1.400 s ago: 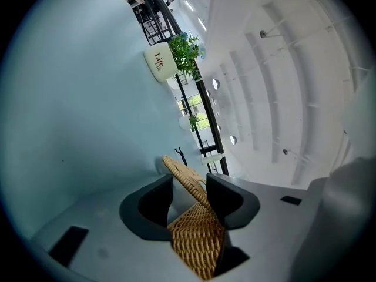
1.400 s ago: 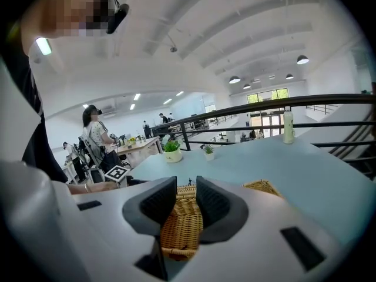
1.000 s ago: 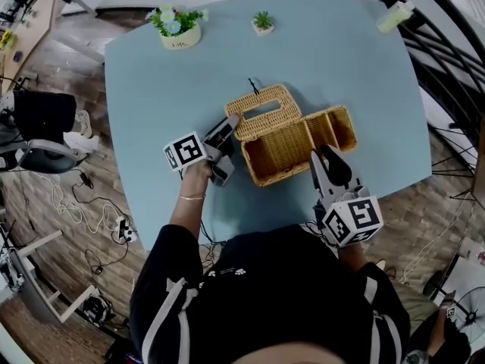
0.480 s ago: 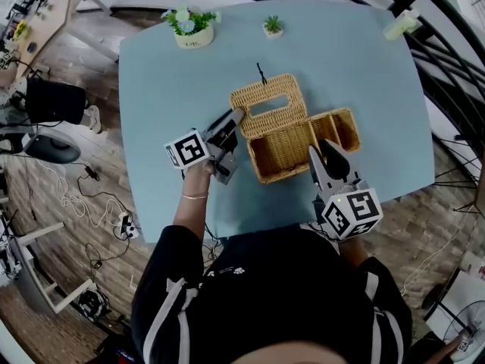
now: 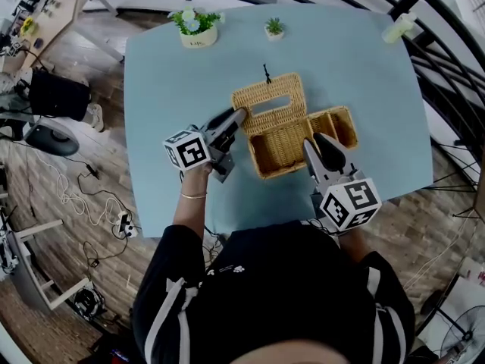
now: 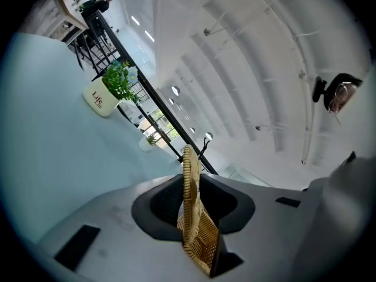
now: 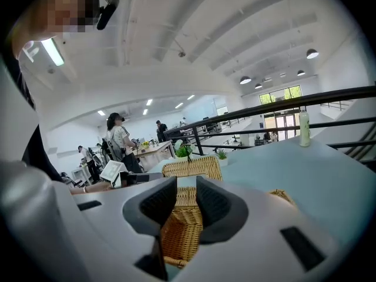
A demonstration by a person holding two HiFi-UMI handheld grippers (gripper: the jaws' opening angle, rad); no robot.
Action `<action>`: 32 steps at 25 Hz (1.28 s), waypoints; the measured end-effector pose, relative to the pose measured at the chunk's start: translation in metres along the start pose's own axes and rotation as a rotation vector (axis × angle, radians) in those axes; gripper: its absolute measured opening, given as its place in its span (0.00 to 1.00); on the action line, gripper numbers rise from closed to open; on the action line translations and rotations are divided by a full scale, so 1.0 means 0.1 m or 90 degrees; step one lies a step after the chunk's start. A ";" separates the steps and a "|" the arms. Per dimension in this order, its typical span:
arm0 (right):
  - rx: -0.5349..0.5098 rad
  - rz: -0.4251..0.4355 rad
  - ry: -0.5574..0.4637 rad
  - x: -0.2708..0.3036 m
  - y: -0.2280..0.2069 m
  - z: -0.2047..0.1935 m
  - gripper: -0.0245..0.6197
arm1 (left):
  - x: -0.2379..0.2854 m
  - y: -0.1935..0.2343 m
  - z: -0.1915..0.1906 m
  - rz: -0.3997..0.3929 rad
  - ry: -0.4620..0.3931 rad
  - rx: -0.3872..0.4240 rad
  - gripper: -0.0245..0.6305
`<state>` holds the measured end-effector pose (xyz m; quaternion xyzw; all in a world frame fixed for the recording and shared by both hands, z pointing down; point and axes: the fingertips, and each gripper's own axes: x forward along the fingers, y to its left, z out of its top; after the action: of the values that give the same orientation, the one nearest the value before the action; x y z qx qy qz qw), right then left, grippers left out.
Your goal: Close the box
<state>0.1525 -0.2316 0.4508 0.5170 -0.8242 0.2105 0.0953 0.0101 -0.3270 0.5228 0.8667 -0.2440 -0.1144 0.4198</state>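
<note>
We pinch the stiff, light wicker lid (image 6: 197, 239) by its edge in the left gripper (image 6: 189, 181); the right gripper (image 7: 185, 184) clamps the box (image 5: 276, 164) wall.

Table (image 5: 167, 89), seen from above. Box (image 5: 284, 139) near the middle, closer to the near edge. Lid (image 5: 269, 101) stands up along the box's far-left side. An open section (image 5: 337, 123) lies flat against the box's right side.

Left gripper (image 5: 236, 116) is at the lid's left edge; its jaws have just closed in, with the edge between them. Right gripper (image 5: 318, 144) comes in from the near side, with the box's right wall between its jaws.

Along the far edge: flower pot (image 5: 195, 30) at left, small plant (image 5: 274, 29) about centre, bottle (image 5: 399, 27) at the right corner. Railing (image 5: 447, 74) runs beyond the table on the far and right sides. On the floor to the left are a chair (image 5: 57, 97) and, nearer, cables (image 5: 83, 196).
</note>
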 end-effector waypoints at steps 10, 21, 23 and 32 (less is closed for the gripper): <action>-0.103 0.037 -0.012 0.46 0.17 0.33 0.20 | -0.06 -0.17 -0.06 -0.023 0.020 0.088 0.16; -0.220 -0.014 -0.005 1.02 0.23 0.48 0.19 | -0.05 -0.30 -0.09 -0.050 0.046 0.147 0.14; -0.228 -0.029 -0.007 1.06 0.20 0.49 0.17 | -0.05 -0.30 -0.10 -0.054 0.048 0.148 0.13; -0.196 -0.023 -0.016 1.03 0.19 0.48 0.07 | -0.09 -0.31 -0.12 -0.058 0.051 0.145 0.13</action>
<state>0.0919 -0.3297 0.4418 0.5139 -0.8383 0.0730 0.1668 0.0171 -0.2984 0.5058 0.9228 -0.1990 -0.0701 0.3223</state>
